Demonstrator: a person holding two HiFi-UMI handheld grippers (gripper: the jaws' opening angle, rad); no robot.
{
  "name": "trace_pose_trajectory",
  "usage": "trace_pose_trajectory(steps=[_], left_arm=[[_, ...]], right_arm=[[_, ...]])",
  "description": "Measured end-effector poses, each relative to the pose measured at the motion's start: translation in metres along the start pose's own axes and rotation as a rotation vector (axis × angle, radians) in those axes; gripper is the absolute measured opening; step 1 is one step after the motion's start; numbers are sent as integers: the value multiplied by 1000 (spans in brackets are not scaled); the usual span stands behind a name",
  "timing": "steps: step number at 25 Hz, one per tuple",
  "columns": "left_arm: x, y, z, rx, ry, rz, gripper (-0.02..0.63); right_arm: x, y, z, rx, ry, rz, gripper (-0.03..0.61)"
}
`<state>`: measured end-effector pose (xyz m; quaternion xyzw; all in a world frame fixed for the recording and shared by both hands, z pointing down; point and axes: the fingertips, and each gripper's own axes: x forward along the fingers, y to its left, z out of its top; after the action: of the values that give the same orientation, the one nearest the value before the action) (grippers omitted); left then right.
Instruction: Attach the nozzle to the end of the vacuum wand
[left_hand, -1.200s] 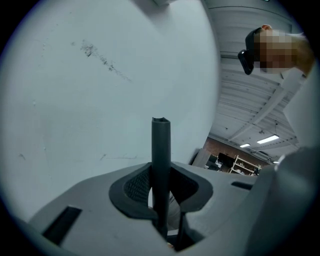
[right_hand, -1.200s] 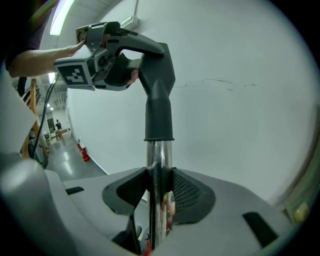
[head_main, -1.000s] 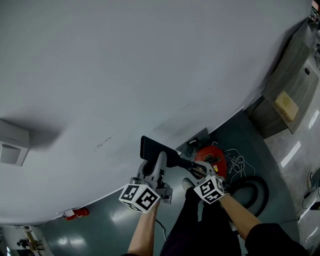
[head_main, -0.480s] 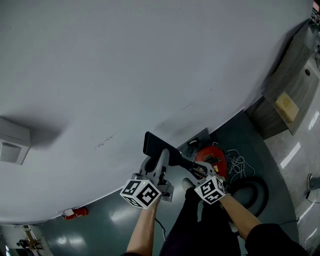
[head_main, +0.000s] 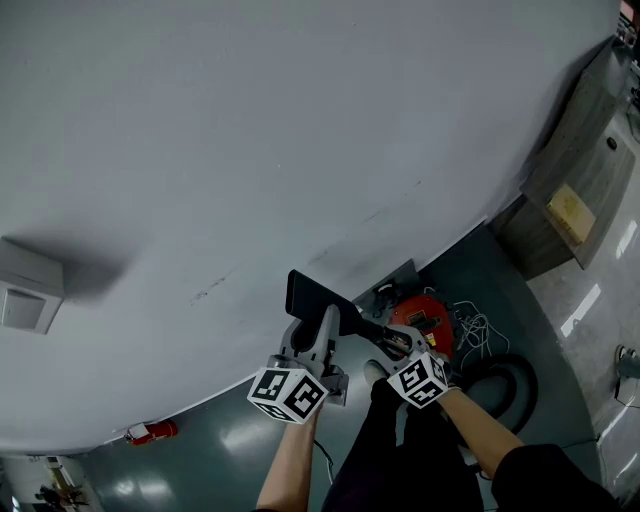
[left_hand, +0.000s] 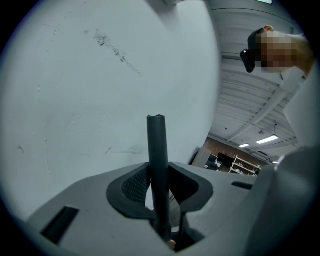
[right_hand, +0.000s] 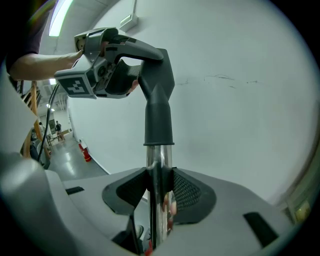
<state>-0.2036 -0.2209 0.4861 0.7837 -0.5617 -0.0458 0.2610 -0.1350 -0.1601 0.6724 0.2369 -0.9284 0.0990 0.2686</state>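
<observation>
Nozzle, black, with a flat wide head and a round collar, is held up in the air in front of a pale grey wall. Its collar sits over the end of the chrome wand. The left gripper meets the nozzle at its flat head, and its fingers are clamped on the head's thin edge. Just below the nozzle's collar, the right gripper holds the wand, with its fingers closed tight on the shiny tube.

Beyond the nozzle's collar end, a red vacuum cleaner stands on the dark green floor, with loose cables and a coiled black hose beside it. Under the nozzle are the person's dark trouser legs. Well away from the nozzle on its head side, a red fire extinguisher stands at the foot of the wall. Far off on the collar side stands a wooden cabinet.
</observation>
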Motion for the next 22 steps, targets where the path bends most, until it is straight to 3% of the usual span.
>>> trace_pose_trajectory(steps=[4, 13, 22], left_arm=[[-3, 1, -9, 20, 18, 3, 144], [-19, -2, -17, 12, 22, 16, 152], [-42, -14, -22, -31, -8, 65, 152]], right_arm=[[-1, -1, 0, 22, 0, 19, 161], [-27, -8, -1, 64, -29, 27, 175], [-98, -32, 51, 334, -223, 12, 170]])
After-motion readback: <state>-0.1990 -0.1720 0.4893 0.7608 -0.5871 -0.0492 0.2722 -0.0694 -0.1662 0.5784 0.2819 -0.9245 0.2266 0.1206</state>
